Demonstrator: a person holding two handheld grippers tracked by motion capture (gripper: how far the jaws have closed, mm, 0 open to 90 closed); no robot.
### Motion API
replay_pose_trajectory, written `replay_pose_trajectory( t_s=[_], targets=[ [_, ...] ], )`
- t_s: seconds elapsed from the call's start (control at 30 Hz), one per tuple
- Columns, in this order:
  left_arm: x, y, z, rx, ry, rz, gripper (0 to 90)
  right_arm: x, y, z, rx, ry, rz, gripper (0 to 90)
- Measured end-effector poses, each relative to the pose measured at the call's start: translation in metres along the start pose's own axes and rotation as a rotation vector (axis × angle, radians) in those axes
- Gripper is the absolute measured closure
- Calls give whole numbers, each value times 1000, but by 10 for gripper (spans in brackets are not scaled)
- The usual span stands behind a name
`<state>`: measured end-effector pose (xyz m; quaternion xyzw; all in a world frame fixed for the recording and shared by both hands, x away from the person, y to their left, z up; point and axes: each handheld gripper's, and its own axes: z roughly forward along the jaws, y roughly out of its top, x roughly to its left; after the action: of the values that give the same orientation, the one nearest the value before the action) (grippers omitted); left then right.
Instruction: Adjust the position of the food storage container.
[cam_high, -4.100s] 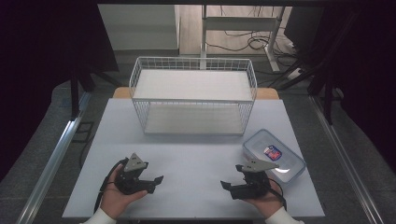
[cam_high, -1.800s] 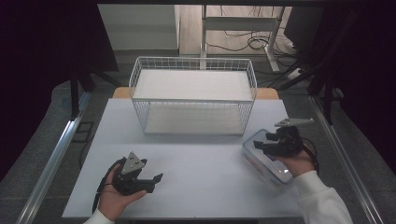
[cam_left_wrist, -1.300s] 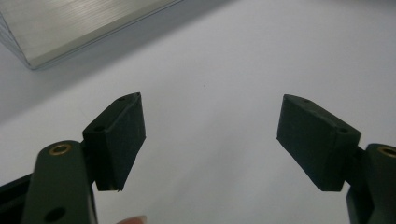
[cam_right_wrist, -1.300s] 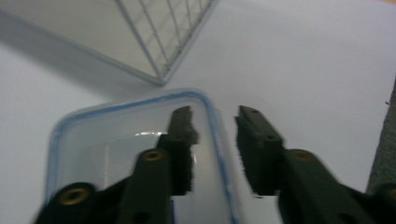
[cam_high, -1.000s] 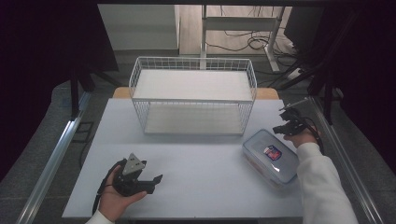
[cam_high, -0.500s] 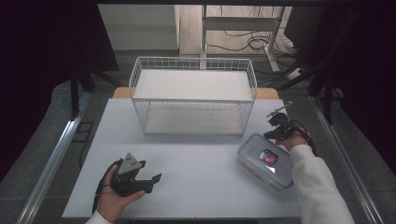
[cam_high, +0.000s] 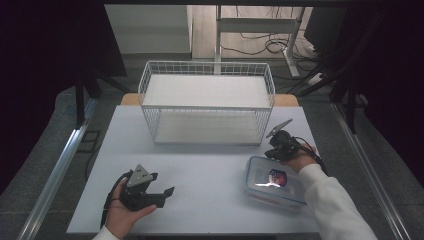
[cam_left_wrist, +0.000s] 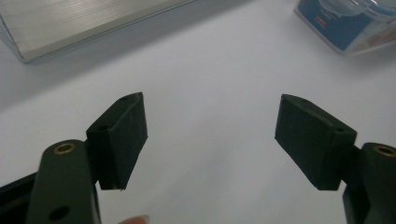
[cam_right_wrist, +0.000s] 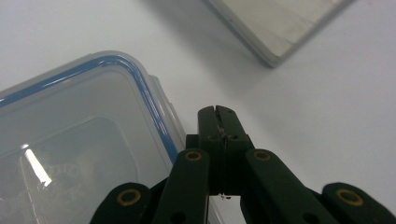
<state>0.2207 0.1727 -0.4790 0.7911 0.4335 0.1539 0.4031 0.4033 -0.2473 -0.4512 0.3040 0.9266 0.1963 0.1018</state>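
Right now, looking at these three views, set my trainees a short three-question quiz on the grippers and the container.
1. True or false: the right gripper has its jaws closed.
2. Which lies nearer the lidded plastic container: A left gripper, B right gripper?
3. What stands at the table's far side?

Key: 1 true, and it grips nothing. 2 B, beside the container's far rim. 3 A white wire basket.

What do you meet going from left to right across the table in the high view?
Left gripper in the person's hand → wire basket farther back at the middle → lidded plastic container → right gripper at the container's far edge, jaws shut.
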Motion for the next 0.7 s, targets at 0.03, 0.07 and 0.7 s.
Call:
replay_pose_trajectory(
  t_s=[0.03,0.07,0.7],
  targets=[
    [0,0,0,1,2,1,251,3,1,0,2,8,-4,892],
    [0,0,0,1,2,2,251,5,2,1,4,14,-16,892],
    [-2,-2,-1,5,4,5,252,21,-6,-24,-37,-44,31,892]
  ],
)
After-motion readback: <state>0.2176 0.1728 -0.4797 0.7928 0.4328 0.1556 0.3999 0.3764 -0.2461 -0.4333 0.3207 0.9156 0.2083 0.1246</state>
